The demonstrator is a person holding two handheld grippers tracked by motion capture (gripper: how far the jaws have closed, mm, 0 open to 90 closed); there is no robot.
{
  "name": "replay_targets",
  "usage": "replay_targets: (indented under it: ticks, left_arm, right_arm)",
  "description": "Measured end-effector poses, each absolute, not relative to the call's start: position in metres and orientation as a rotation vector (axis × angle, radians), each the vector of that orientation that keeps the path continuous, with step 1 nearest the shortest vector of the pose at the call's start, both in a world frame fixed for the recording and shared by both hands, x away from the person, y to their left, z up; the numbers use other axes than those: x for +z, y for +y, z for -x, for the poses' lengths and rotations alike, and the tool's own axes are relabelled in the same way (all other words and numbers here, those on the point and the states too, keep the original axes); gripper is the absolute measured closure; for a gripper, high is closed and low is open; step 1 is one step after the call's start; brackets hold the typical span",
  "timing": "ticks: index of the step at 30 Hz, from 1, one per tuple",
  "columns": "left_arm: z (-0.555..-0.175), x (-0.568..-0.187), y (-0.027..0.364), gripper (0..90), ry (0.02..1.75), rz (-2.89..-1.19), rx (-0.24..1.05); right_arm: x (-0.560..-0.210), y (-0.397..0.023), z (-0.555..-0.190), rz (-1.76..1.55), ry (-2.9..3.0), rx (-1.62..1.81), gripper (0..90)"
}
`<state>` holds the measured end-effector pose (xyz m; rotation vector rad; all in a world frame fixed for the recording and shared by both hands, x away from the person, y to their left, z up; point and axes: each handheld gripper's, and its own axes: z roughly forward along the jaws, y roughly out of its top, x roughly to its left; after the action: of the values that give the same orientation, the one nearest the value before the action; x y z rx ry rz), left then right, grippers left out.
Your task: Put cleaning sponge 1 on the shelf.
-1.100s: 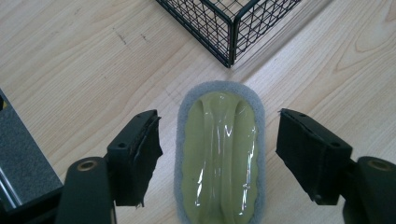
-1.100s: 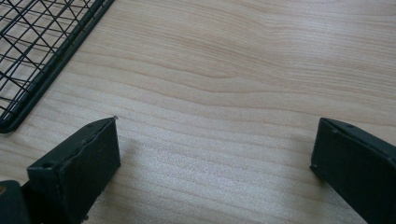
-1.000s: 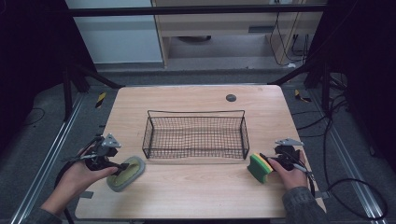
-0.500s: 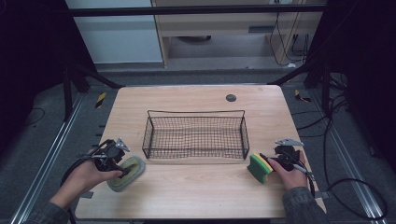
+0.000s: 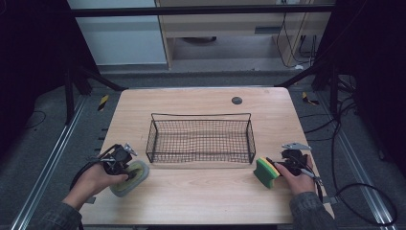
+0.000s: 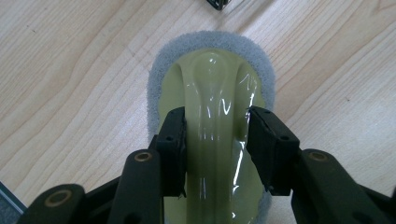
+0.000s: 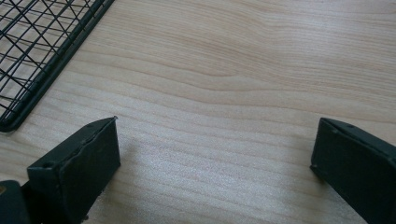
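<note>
Between L claw (image 6: 216, 140) pads: scrubber handle (image 6: 212, 116).

Light wood table (image 5: 201, 201) carries a black wire basket (image 5: 201, 138) at its middle. Left of the basket lies a grey-edged scrub pad (image 5: 130, 178), right of it a yellow-green sponge (image 5: 266, 171), behind it a small dark disc (image 5: 236, 100).

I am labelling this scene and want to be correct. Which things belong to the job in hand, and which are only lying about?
Job in hand:
- scrub pad with handle, between the closing left gripper
- wire basket
- yellow-green sponge, beside the open right gripper

Lying about:
- dark round disc
</note>
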<state>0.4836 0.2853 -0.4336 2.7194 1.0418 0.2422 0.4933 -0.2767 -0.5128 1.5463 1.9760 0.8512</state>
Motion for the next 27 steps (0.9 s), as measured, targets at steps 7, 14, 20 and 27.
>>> replay_targets:
  ticks: [7, 14, 20, 27]
  left_arm:
    - [-0.485, -0.434, 0.288, 67.0, 1.029, -2.707, 0.254]
    - [-0.478, -0.425, 0.292, 70.1, 0.983, -2.689, 0.302]
    - [-0.46, -0.407, 0.293, 70.3, 0.923, -2.622, 0.425]
    - [-0.459, -0.402, 0.301, 70.3, 0.912, -2.607, 0.455]
  right_arm:
    - [-0.513, -0.277, -0.493, -1.546, 1.977, 0.851, 1.3]
    - [-0.513, -0.276, -0.493, -1.545, 1.977, 0.854, 1.4]
    - [-0.513, -0.276, -0.493, -1.544, 1.976, 0.851, 1.4]
    - [-0.513, -0.276, -0.493, -1.543, 1.976, 0.851, 1.3]
